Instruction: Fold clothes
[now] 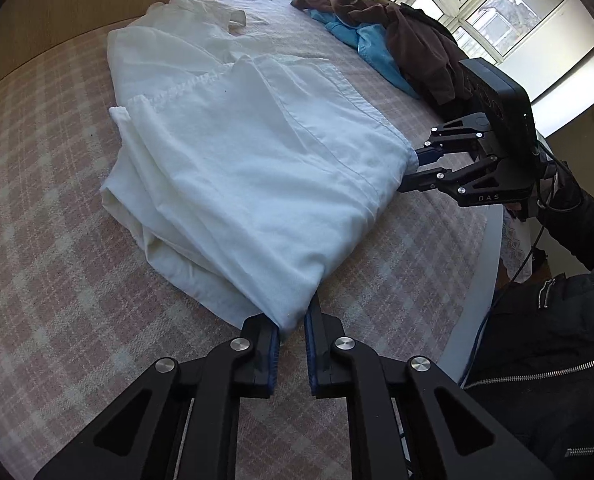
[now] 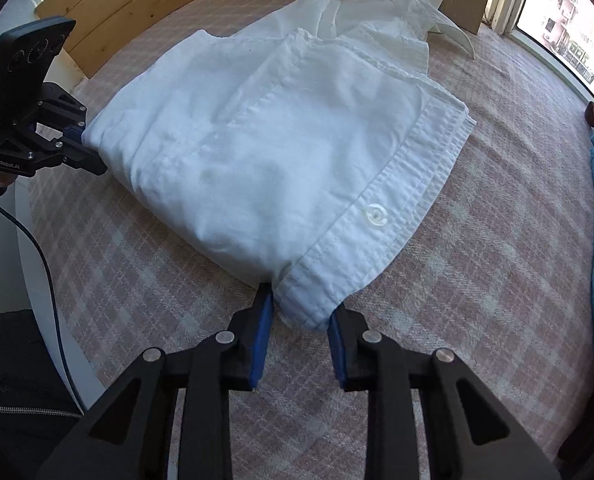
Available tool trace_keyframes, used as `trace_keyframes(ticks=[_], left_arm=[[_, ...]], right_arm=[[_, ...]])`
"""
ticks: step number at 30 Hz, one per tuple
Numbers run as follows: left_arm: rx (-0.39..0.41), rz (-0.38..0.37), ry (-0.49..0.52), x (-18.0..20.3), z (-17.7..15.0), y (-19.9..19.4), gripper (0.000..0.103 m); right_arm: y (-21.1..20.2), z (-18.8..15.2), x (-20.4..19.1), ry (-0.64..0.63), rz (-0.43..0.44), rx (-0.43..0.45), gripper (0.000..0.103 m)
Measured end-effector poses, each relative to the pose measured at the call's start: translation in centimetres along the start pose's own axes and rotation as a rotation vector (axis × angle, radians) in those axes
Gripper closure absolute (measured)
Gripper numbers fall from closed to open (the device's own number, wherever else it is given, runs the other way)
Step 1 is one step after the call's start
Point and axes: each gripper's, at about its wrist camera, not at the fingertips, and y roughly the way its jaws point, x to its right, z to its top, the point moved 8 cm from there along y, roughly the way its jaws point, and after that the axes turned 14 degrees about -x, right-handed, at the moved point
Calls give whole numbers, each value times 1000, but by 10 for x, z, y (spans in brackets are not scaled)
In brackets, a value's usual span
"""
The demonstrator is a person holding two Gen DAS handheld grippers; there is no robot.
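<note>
A white button-up shirt (image 1: 233, 152) lies partly folded on the pink plaid table surface (image 1: 49, 240), collar at the far end. My left gripper (image 1: 293, 320) is shut on the shirt's near left corner. My right gripper (image 1: 411, 170) is shut on the other near corner, seen from the side. In the right wrist view the shirt (image 2: 265, 136) fills the centre, and my right gripper (image 2: 301, 316) pinches the button-placket hem corner with a clear button (image 2: 374, 214) beside it. My left gripper (image 2: 87, 148) holds the far left corner there.
A pile of brown and blue clothes (image 1: 381, 36) lies at the far right of the table near the windows (image 1: 509, 12). A wooden panel (image 2: 117, 4) stands behind the table. The person's dark jacket (image 1: 557, 360) is at the table's near right edge.
</note>
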Motion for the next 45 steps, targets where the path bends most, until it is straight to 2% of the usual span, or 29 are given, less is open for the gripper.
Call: trace_keyframes(ticks=[2, 4, 7, 8, 9, 12, 14, 17, 20, 21, 22, 23, 24, 27, 28, 30, 32, 34, 36, 38, 40, 41, 43, 45], left_arm=[[11, -13, -4, 1, -3, -7, 95], [20, -47, -19, 0, -6, -7, 95], [-47, -107, -132, -19, -17, 22, 97], [-22, -127, -146, -21, -18, 22, 98], [-9, -126, -146, -20, -20, 17, 98], [27, -105, -131, -13, -23, -6, 97], [44, -96, -114, -5, -24, -25, 99], [66, -22, -53, 12, -15, -52, 100], [124, -43, 3, 31, 15, -73, 99], [123, -25, 28, 37, 24, -75, 99], [132, 4, 62, 42, 32, -74, 98], [133, 14, 70, 42, 41, -67, 91], [133, 20, 76, 41, 50, -59, 89], [66, 48, 31, 19, 59, -25, 89], [62, 56, 16, 13, 55, -22, 90], [55, 70, -12, 0, 48, -16, 100], [48, 85, -41, -12, 42, -10, 101], [40, 99, -70, -24, 35, -4, 102], [45, 113, -62, -23, 27, -8, 96], [44, 134, 16, -4, 25, -13, 75], [43, 156, 96, 15, 24, -17, 65], [42, 167, 136, 25, 23, -19, 62], [41, 188, 216, 44, 21, -23, 57], [20, 226, 278, 56, 21, -18, 57]], right_arm=[[-10, 4, 1, 18, 23, 22, 92], [-22, 5, 1, 26, 48, 32, 93], [-12, 5, 12, 68, 93, -13, 94], [-3, 4, 16, 90, 104, -44, 94], [-6, 7, 16, 83, 93, -35, 94], [-20, 9, 14, 57, 34, -56, 77], [-34, 7, 18, 54, 4, -49, 77], [-53, 4, 34, 121, -10, -22, 76], [-73, 11, 48, 181, -39, 42, 76], [-78, 21, 41, 194, -41, 70, 76], [-82, 31, 34, 206, -43, 98, 76], [-89, 39, 29, 190, -27, 114, 76], [-91, 38, 24, 159, -6, 127, 76], [-64, 53, 6, 94, -34, 113, 77], [-49, 55, 5, 70, -51, 99, 77], [-23, 59, 5, 34, -100, 54, 77], [-16, 57, 9, -17, -124, 95, 77], [-20, 53, 25, 46, -103, 71, 77], [-33, 45, 42, 136, -101, 58, 75], [-50, 31, 39, 115, -64, 95, 75], [-63, 18, 31, 71, -46, 110, 72], [-67, 11, 24, 38, -45, 106, 69], [-69, 1, 15, -21, -66, 97, 56], [-68, -4, 8, -72, -108, 87, 56]])
